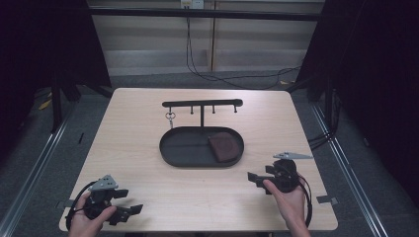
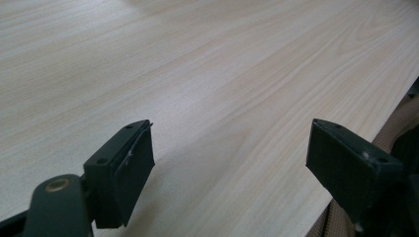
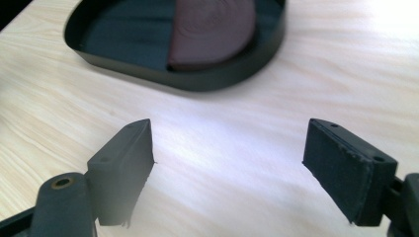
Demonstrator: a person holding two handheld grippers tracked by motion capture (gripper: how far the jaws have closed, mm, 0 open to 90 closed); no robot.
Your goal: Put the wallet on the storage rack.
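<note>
Brown pouch (image 1: 225,146), possibly leather, lies in the right end of the black oval tray (image 1: 188,158) at frame centre. Right gripper (image 1: 257,180), lower right, sits near it with jaws apart, pointing left. Left gripper (image 1: 129,201), lower left, is well apart from the pouch, jaws also spread over bare table (image 1: 148,118).

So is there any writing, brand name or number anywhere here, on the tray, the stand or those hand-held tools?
No readable text in any view.
The black oval tray, the brown leather pouch in it and the black T-shaped hook stand carry no visible marks.
The left tool and right tool show plain black pads, no labels.
A small pale plate on the back wall is too small to read.
</note>
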